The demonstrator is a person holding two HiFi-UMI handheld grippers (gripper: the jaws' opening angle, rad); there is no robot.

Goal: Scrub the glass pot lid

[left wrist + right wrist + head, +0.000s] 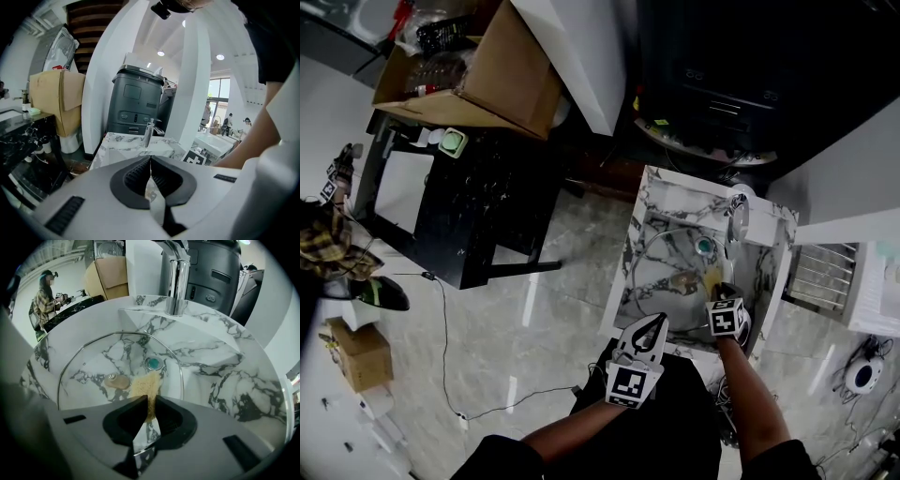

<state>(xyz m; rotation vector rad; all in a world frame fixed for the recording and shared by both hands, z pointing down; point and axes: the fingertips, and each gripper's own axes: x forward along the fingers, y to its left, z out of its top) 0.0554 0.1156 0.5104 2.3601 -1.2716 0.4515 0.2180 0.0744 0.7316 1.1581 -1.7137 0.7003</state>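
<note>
Right claw (pixel 150 401) pinches a tan sponge (pixel 146 385) on the glass pot lid (pixel 101 364).
Lid sits in the marble sink (pixel 220 362); left claw (pixel 150 159) closed, empty.

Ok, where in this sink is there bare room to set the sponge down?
Bare marble: the sink deck left of the faucet, and the basin slope right of the glass lid. The lid covers the middle and left.

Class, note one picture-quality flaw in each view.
Head view: dim, clothing nearly black against the pale marble sink. Left gripper view: fisheye bending, the window blown out. Right gripper view: dark corners, glare streaking the faucet.
</note>
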